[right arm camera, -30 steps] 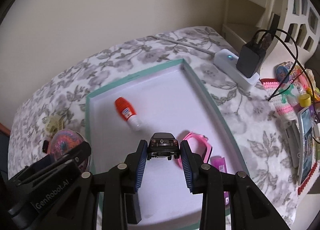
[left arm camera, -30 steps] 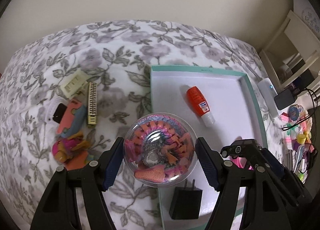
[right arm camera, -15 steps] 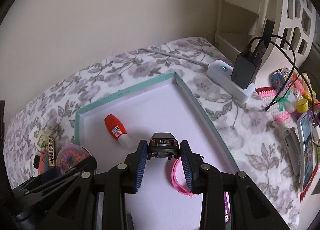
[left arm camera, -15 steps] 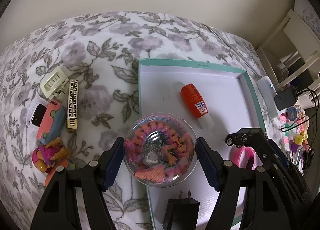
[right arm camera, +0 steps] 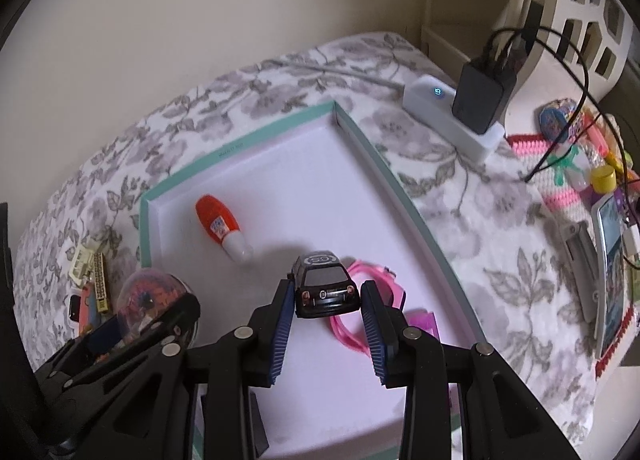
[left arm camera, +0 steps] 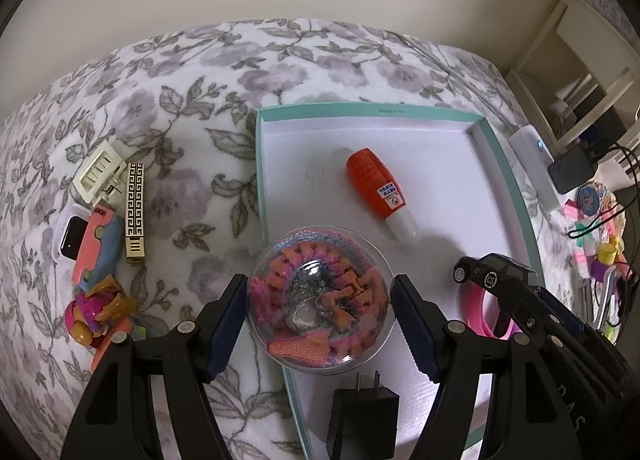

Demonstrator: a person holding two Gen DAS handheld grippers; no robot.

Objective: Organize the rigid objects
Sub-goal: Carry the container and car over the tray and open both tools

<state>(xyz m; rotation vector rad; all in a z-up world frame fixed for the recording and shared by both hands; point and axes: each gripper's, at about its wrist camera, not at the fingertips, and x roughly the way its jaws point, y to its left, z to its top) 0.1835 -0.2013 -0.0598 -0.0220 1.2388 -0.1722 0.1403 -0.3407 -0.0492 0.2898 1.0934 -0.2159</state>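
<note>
Your left gripper (left arm camera: 320,316) clamps the clear toy-filled ball (left arm camera: 319,297) over the teal tray's (left arm camera: 505,164) near-left rim. Your right gripper (right arm camera: 326,318) pinches the black toy car (right arm camera: 325,289) – held above the tray's floor, beside the pink band (right arm camera: 374,280).

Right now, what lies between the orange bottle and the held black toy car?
Only bare white tray floor lies between the orange bottle and black toy car; the right wrist view shows it.

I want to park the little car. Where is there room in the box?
Free: the box floor between the orange bottle and the far right wall. Crowded: the near right corner with the pink band, and by the black plug.
</note>
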